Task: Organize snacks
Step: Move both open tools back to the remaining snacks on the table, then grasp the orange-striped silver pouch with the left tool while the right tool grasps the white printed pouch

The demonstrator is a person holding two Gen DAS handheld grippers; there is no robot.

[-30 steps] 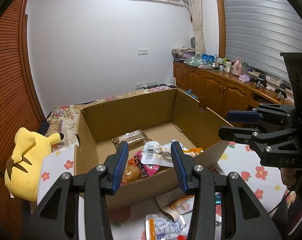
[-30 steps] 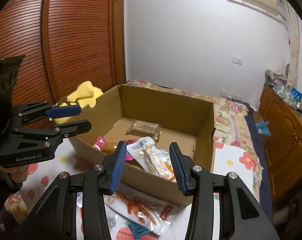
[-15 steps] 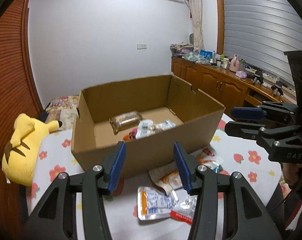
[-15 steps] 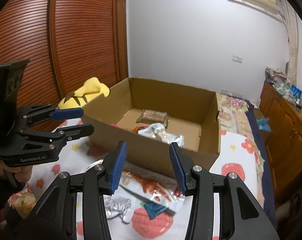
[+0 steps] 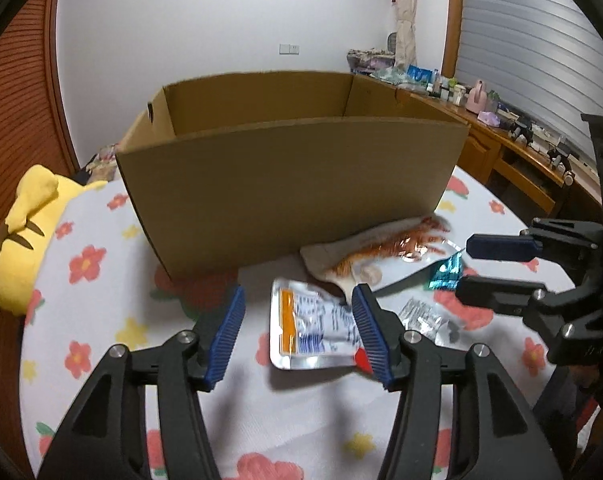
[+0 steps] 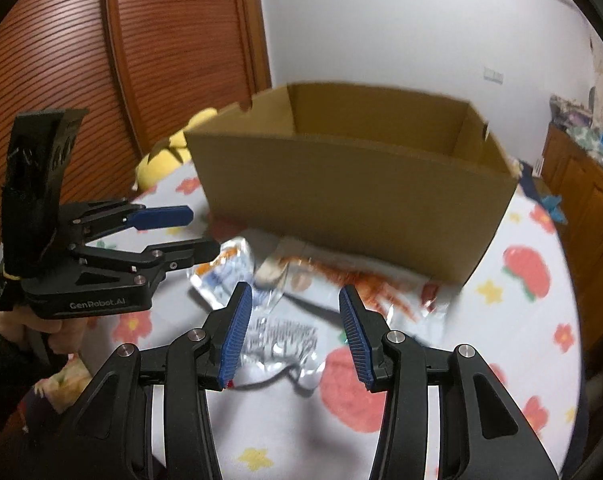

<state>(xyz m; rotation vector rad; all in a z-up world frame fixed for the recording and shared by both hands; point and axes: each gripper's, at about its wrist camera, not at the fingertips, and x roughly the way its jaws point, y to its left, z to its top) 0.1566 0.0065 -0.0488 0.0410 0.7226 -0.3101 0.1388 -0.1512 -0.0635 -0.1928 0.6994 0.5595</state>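
An open cardboard box (image 5: pixel 293 184) stands on the flowered tablecloth; its inside is hidden from this low angle. It also shows in the right wrist view (image 6: pixel 353 200). In front of it lie a silver packet with orange and blue print (image 5: pixel 313 324), a white packet with orange print (image 5: pixel 385 252) and a clear silvery packet (image 6: pixel 281 340). My left gripper (image 5: pixel 299 334) is open, low over the silver packet. My right gripper (image 6: pixel 295 338) is open over the clear silvery packet. Both are empty.
A yellow plush toy (image 5: pixel 17 232) lies at the table's left edge. The round table (image 5: pixel 301 420) has a flowered cloth. A wooden wardrobe (image 6: pixel 121 60) stands to the left and a cluttered wooden sideboard (image 5: pixel 513 148) to the right.
Both grippers have dropped from above the box down to the packets in front of it. The box's contents have gone out of sight behind its front wall.
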